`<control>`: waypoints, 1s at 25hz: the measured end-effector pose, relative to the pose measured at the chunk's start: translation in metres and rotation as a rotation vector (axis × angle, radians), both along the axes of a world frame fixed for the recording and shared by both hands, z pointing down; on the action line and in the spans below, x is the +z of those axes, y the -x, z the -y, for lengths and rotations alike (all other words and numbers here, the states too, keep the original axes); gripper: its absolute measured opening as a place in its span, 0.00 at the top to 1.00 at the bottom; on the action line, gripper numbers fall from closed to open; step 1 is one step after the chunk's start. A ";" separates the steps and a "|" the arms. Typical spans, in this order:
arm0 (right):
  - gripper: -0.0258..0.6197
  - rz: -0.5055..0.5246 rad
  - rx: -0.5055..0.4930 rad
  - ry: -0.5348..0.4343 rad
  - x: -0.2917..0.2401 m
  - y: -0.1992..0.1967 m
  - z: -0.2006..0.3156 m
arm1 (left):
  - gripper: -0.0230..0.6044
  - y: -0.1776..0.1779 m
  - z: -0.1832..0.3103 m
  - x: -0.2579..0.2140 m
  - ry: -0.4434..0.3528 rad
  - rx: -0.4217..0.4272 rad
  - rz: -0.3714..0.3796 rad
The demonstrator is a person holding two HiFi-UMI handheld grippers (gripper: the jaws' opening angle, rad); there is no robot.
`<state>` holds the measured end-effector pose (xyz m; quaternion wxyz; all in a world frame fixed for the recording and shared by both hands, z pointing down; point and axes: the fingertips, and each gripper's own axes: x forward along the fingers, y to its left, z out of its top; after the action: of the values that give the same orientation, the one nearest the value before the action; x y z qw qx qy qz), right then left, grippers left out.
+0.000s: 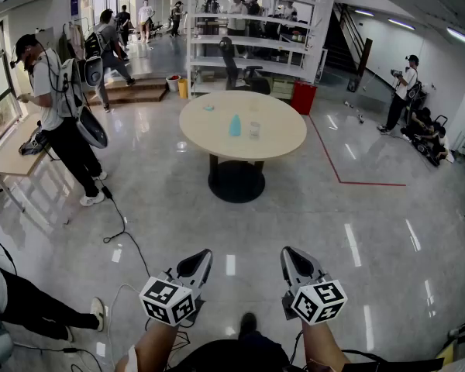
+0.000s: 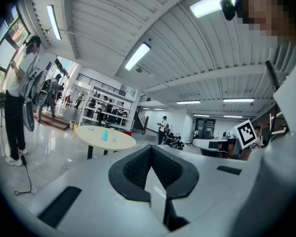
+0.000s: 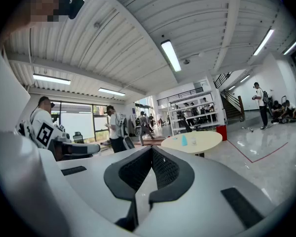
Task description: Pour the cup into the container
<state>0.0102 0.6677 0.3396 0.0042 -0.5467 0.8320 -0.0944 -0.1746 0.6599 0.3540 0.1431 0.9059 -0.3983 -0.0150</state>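
I hold my left gripper (image 1: 195, 265) and my right gripper (image 1: 294, 260) low and level in front of me. Both have their jaws pressed together with nothing between them. The round table (image 1: 283, 142) stands well ahead across a glossy floor. On it, near the middle, a blue vessel (image 1: 235, 125) and a clear vessel (image 1: 254, 129) stand just beside each other. They are too small from here to tell which is the cup and which the container. A black cable (image 1: 124, 231) trails over the floor to my left and could catch a foot as I walk. If I reach in with the jaws unopened, I could knock one vessel into the other and spill it.
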 end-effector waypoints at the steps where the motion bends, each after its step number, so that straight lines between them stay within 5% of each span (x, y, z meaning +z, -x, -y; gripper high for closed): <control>1: 0.96 -0.002 -0.004 -0.001 0.000 -0.009 0.014 | 0.97 -0.007 0.014 0.000 -0.003 -0.008 0.001; 11: 0.96 -0.007 -0.057 -0.030 -0.023 -0.077 0.144 | 0.97 -0.068 0.138 -0.017 -0.036 -0.050 0.021; 25: 0.96 -0.025 -0.064 0.000 0.000 -0.085 0.314 | 0.97 -0.092 0.313 -0.004 -0.040 0.000 -0.001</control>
<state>0.0956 0.3533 0.3397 -0.0090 -0.5208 0.8491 -0.0876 -0.0828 0.3469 0.3496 0.1253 0.9086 -0.3978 -0.0234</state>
